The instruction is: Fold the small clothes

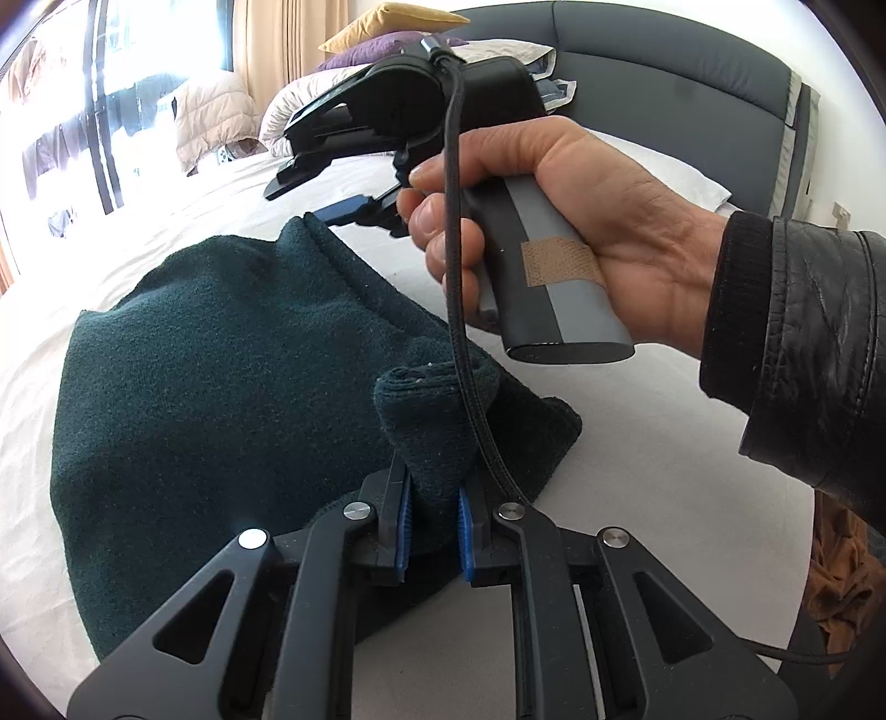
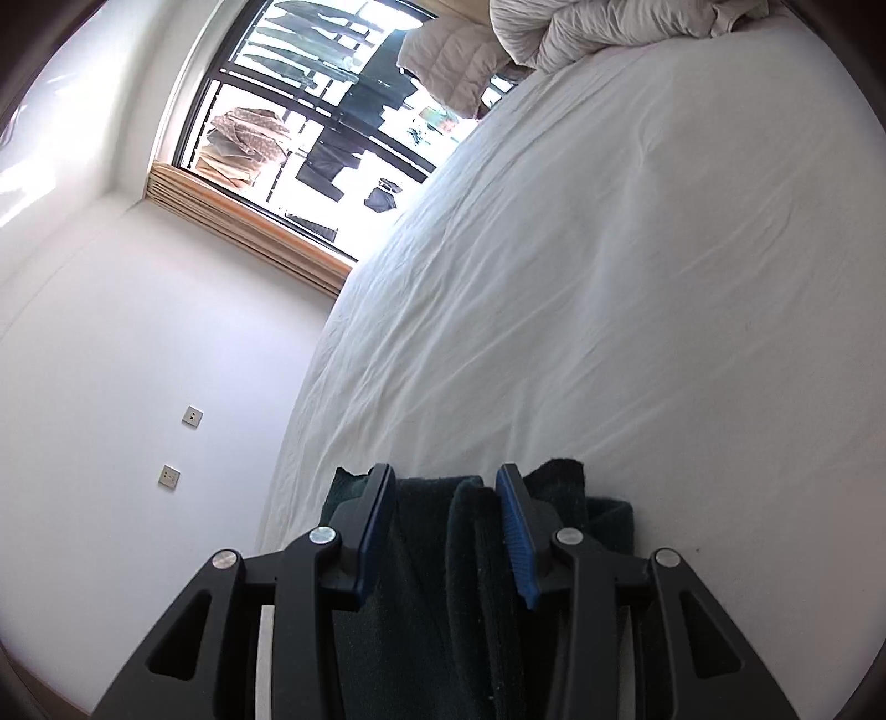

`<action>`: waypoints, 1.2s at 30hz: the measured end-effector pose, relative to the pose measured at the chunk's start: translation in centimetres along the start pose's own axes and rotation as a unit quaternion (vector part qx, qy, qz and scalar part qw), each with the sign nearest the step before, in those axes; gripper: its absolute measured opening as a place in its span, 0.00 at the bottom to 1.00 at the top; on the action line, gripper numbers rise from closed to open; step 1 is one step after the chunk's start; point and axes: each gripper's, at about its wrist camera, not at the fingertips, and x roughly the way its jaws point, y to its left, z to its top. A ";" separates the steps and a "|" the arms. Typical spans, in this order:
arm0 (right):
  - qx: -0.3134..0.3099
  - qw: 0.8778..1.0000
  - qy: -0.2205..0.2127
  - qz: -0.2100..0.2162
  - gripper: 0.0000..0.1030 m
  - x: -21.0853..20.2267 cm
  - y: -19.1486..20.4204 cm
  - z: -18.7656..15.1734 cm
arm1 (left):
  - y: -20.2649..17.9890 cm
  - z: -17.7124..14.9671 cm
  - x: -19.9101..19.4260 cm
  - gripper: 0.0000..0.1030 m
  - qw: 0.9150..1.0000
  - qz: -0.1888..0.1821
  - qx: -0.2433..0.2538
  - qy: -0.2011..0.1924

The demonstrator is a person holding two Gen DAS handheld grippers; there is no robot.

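Note:
A dark green knitted garment (image 1: pixel 221 399) lies on the white bed sheet (image 1: pixel 637 454). My left gripper (image 1: pixel 433 498) is shut on a bunched corner of it, which stands up between the blue pads (image 1: pixel 403 518). In the left wrist view the right gripper (image 1: pixel 326 194), held by a hand (image 1: pixel 554 221), is at the garment's far edge with its jaws apart. In the right wrist view my right gripper (image 2: pixel 446 498) is open, with a fold of the green garment (image 2: pixel 470 565) lying loose between its fingers.
A black cable (image 1: pixel 459 332) hangs from the right gripper down over the held corner. Pillows (image 1: pixel 387 33) and a grey headboard (image 1: pixel 664 66) are at the far end. A crumpled duvet (image 2: pixel 598 33) and a window (image 2: pixel 310 122) lie beyond the bed.

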 end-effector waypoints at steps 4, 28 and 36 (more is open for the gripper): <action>-0.009 0.997 -0.004 -0.073 0.40 -0.7 -0.4 -0.2 | 1.0 0.1 -0.1 0.22 1.000 -0.012 -0.014 -0.001; -0.041 0.986 0.094 -0.129 0.41 -9.9 2.1 -13.6 | 17.4 -2.9 -7.5 0.75 0.991 0.075 -0.102 -0.036; -0.067 0.979 0.106 -0.163 0.41 -10.0 3.2 -13.6 | 15.0 -5.5 -4.0 0.75 0.993 0.064 -0.097 0.019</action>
